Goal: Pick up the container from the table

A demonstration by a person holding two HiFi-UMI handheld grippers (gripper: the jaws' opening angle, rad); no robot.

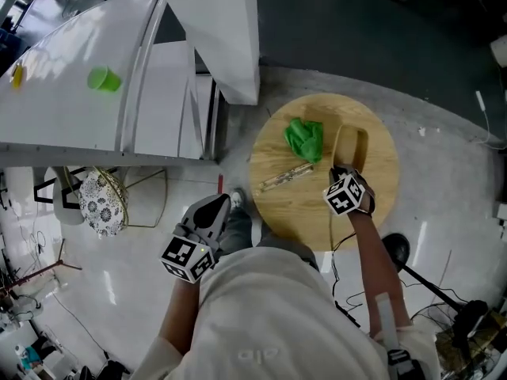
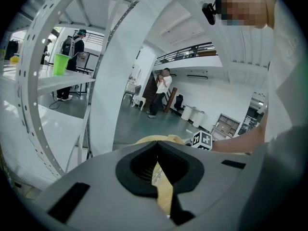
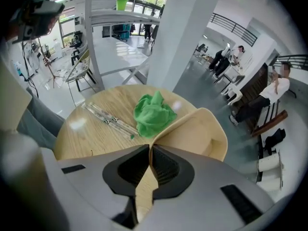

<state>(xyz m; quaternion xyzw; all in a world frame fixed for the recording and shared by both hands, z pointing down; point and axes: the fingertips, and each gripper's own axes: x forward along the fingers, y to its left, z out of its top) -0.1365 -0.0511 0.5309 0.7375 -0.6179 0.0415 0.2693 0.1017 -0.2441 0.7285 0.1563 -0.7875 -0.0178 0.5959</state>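
Container is at about 2 o'clock on the round bench. The right gripper has its fingers clamped on the near wall, and I'd guess that thin rim is the easiest thing to grab. The left gripper hangs off the bench at 8 o'clock with its fingers together and empty, probably just keeping clear. Count: one container, one green cloth, one clear strip, two grippers.

Right gripper jaws pinch the beige container by its rim; green cloth just beyond; clear rod on wooden table.
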